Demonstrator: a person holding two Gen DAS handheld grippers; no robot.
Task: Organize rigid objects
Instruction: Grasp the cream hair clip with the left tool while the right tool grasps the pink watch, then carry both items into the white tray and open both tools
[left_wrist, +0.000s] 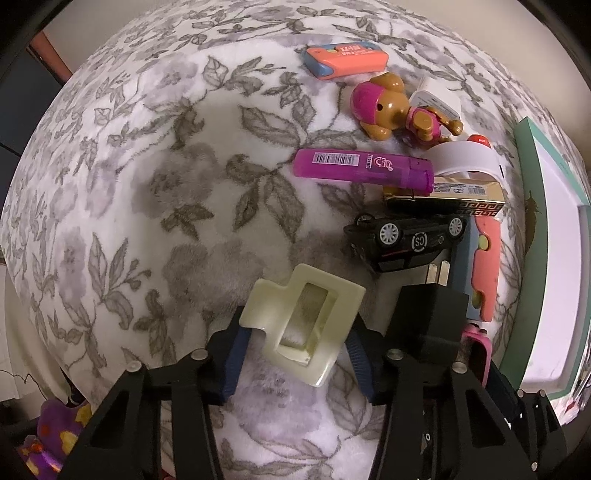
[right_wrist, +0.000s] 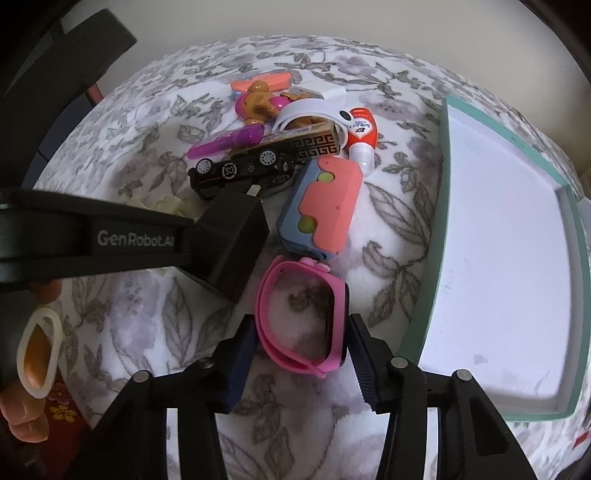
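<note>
My left gripper (left_wrist: 295, 345) is shut on a cream hair claw clip (left_wrist: 304, 325), held just above the floral blanket (left_wrist: 166, 221). My right gripper (right_wrist: 301, 350) has its jaws around a pink watch (right_wrist: 303, 317); its fingers sit at both sides of the band, touching it or nearly so. A pile of rigid objects lies beyond: black toy car (left_wrist: 406, 236), purple highlighter (left_wrist: 362, 168), brown toy dog (left_wrist: 391, 107), orange-blue case (left_wrist: 345, 59), pink-blue case (right_wrist: 321, 206), gold box (right_wrist: 314, 146), black adapter (left_wrist: 428, 317). A teal-rimmed white box (right_wrist: 502, 258) lies at the right.
The left gripper's body (right_wrist: 110, 236) crosses the right wrist view at the left, with the person's hand (right_wrist: 33, 369) below it. A red-white glue bottle (right_wrist: 364, 138) and a white band (right_wrist: 314, 107) lie in the pile. The blanket's left side is bare.
</note>
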